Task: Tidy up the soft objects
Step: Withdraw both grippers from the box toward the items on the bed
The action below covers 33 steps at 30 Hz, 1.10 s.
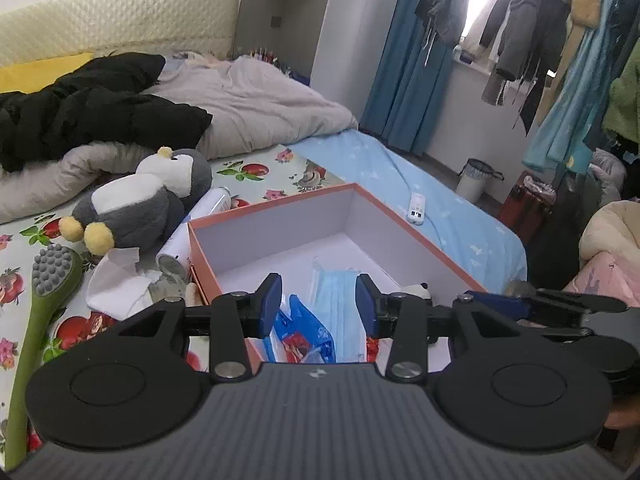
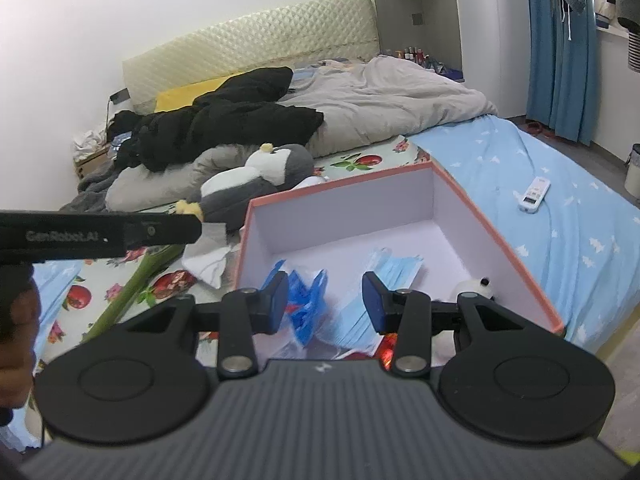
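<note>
On a bed spread with a fruit-print sheet [image 1: 256,172], the only writing that reads clearly is "GenRobot.AI" in the right wrist view, on the black bar of the left gripper [image 2: 100,234] — it crosses the frame's left edge, its tip cut off. A green massage brush [image 1: 52,276] lies at far left, its handle running out of frame. Right of it a grey-and-white plush penguin [image 1: 140,204] lies on its side against a white spray can [image 1: 176,256], whose label is too small to read. The orange-rimmed box [image 1: 276,206] holds a blue printed bag [image 1: 304,332], a blue face mask [image 1: 340,304] and a small panda toy [image 2: 478,286], all partly hidden by the fingers. Both grippers hover over the box's near edge, the left gripper [image 1: 318,304] and the right gripper [image 2: 325,300] alike spread wide and empty. A white remote [image 1: 416,208] lies on the blue sheet at right.
</note>
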Each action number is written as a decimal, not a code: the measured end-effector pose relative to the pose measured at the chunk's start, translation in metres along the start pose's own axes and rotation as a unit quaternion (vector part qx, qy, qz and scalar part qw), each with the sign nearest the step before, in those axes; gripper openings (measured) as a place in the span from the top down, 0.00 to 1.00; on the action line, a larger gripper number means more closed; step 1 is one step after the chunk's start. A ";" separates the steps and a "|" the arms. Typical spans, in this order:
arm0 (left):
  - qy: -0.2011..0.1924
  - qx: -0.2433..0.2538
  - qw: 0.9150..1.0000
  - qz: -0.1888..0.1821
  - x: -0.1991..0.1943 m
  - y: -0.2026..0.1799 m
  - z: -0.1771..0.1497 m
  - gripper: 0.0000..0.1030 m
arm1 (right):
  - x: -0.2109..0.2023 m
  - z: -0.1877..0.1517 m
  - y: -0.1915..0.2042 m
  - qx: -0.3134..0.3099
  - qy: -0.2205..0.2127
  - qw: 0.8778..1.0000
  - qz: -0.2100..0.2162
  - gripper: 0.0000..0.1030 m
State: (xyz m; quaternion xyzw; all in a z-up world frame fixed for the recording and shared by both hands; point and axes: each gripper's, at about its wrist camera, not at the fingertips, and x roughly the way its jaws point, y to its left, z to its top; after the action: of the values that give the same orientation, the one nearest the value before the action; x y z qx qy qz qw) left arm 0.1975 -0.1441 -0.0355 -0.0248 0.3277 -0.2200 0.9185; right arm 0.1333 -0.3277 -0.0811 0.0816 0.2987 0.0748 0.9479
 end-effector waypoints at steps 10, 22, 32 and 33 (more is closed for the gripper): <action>-0.024 -0.040 0.999 0.020 -0.045 0.013 -0.041 0.55 | -0.009 -0.032 0.023 0.004 0.010 1.000 0.018 0.58; -0.002 -0.067 0.996 0.057 -0.055 0.032 -0.093 0.55 | -0.010 -0.068 0.052 0.001 0.040 0.999 0.012 0.58; 0.000 -0.093 0.993 0.071 -0.067 0.058 -0.111 0.55 | -0.005 -0.086 0.071 0.005 0.066 0.998 0.017 0.58; 0.001 -0.096 0.993 0.073 -0.068 0.061 -0.112 0.55 | -0.004 -0.086 0.076 0.000 0.065 0.998 0.018 0.58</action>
State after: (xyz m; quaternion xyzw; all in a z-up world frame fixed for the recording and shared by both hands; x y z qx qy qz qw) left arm 0.1057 -0.0498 -0.0952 -0.0881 0.3492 -0.1197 0.9252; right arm 0.0729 -0.2453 -0.1330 0.0819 0.3580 0.0967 0.9251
